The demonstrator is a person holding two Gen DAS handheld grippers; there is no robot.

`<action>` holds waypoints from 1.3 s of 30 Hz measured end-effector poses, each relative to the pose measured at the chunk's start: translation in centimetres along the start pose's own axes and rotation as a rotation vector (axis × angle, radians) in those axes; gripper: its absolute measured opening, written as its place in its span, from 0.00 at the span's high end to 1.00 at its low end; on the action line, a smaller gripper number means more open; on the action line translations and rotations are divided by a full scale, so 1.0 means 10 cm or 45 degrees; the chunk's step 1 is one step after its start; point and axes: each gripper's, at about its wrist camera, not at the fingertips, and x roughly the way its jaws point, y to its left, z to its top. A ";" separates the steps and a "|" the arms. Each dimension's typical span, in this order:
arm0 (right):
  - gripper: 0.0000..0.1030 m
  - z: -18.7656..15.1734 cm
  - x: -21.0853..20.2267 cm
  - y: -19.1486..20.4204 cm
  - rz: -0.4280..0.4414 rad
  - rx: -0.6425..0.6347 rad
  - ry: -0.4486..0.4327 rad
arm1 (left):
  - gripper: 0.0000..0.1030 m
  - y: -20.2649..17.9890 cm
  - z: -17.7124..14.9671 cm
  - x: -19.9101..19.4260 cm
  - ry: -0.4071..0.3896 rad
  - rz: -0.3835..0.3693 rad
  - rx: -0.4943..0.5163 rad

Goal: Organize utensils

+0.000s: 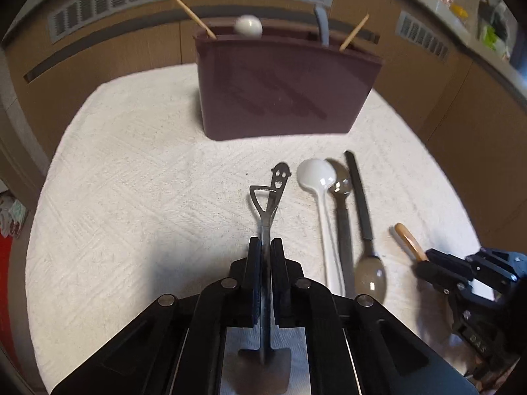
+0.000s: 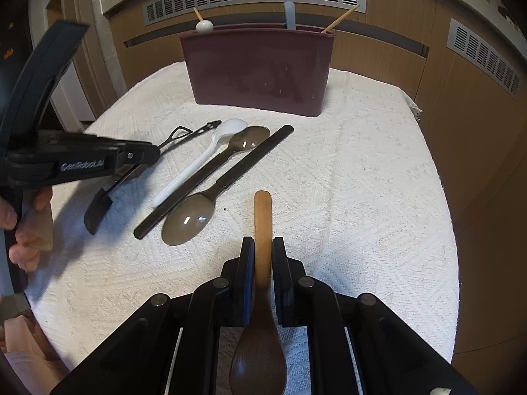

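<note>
Gripping mid-handle, the left tongs clamp a thin, stiff, slippery shovel-shaped metal spoon above the counter; the right tongs clamp a light, rigid wooden spoon at its neck, both short of the maroon utensil holder.

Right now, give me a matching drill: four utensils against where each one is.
1. shovel spoon
2. wooden spoon
3. white spoon
4. chopstick

a. lying on the cloth
b. in the left gripper
c. standing in the holder
d. in the right gripper

Pairs: 1-b, 2-d, 3-a, 4-c
</note>
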 end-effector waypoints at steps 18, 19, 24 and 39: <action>0.91 0.21 -0.64 0.07 0.074 0.043 -0.212 | 0.97 -0.02 0.00 -1.02 -0.341 -0.090 -0.024; 0.91 0.22 -0.65 0.07 0.069 0.042 -0.217 | 0.97 -0.02 0.01 -1.03 -0.347 -0.088 -0.023; 0.91 0.23 -0.65 0.07 0.064 0.033 -0.220 | 0.97 -0.05 0.05 -1.05 -0.354 -0.087 -0.007; 0.91 0.21 -0.63 0.04 0.045 0.032 -0.202 | 1.00 -0.14 0.51 -0.29 -0.218 -0.095 0.039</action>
